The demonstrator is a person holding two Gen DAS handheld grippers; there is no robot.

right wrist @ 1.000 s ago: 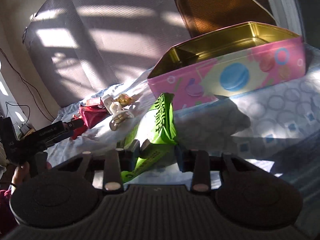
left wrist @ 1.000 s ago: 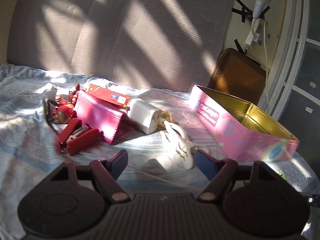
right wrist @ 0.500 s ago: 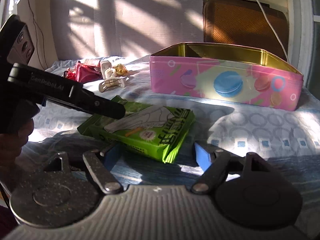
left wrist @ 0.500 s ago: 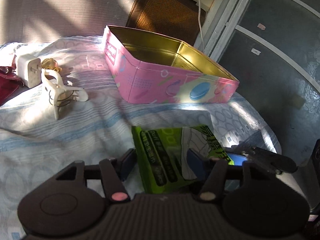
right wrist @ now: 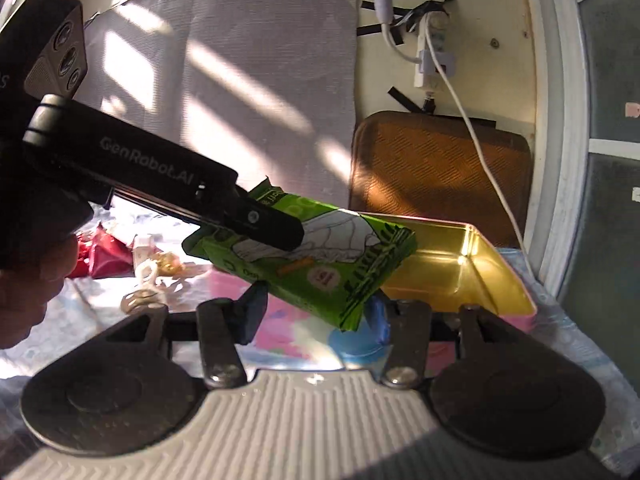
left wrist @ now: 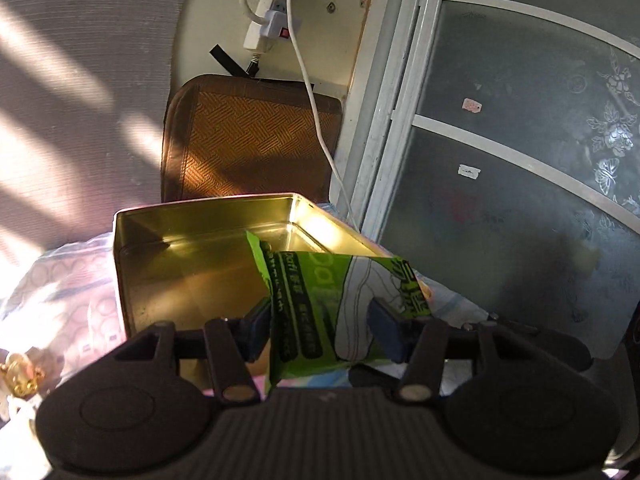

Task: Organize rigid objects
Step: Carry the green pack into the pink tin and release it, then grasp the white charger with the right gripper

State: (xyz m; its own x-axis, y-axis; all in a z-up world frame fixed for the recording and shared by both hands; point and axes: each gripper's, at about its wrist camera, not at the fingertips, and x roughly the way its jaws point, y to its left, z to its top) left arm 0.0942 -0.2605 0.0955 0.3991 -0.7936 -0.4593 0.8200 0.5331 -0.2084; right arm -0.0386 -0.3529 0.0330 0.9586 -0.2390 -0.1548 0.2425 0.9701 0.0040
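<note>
Hanging in the air over the near edge of the tin, the green packet (left wrist: 320, 304) is the thing in hand at this moment. A second ago it lay flat on the patterned bedsheet in front of the tin; now it is lifted clear of the cloth, tilted, its far corner reaching over the open gold interior. The left gripper (left wrist: 320, 330) has it — the blue pads sit against the packet's two sides, and those jaws drew in about half a second ago and hold it clamped. Seen from the right wrist, the left gripper's dark finger lies across the packet's top face.

The right gripper (right wrist: 316, 312) sits just under and near the packet's lower corner. Its jaws have just been narrowing, but the packet's corner hangs in front of the gap rather than pressed by the pads, so I read them as released.

The pink tin (right wrist: 500, 280) stands open and seemingly empty, to the right of the scene near the window frame. Far left on the sheet the remaining clutter waits: red items (right wrist: 100, 256), a white clip (right wrist: 144, 288) and a small gold piece (right wrist: 168, 264).

By my judgement the pickup is done and the carry nearly so — what remains is lowering the packet inside and letting go.
</note>
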